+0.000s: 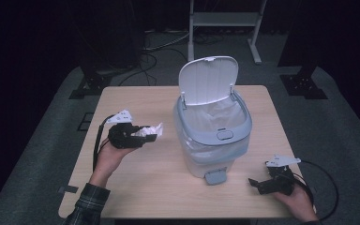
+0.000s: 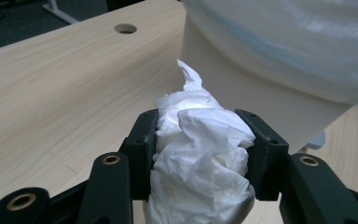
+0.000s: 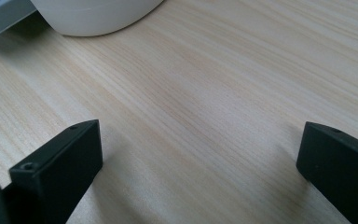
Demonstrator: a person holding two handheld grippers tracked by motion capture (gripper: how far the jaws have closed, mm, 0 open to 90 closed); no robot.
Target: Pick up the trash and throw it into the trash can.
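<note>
Wood table (image 1: 136,187) in dark room | our left gripper (image 1: 145,135) squeezes a crumpled white tissue (image 1: 151,131), lifted just beside the open bin (image 1: 215,136) | our right gripper (image 1: 258,183) rests wide apart, holding nothing

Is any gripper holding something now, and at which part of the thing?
The left gripper holds a crumpled white tissue, clamped across the middle of the wad. The right gripper is open and holds nothing.

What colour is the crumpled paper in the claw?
White; the crumpled paper shows best in the left gripper view.
</note>
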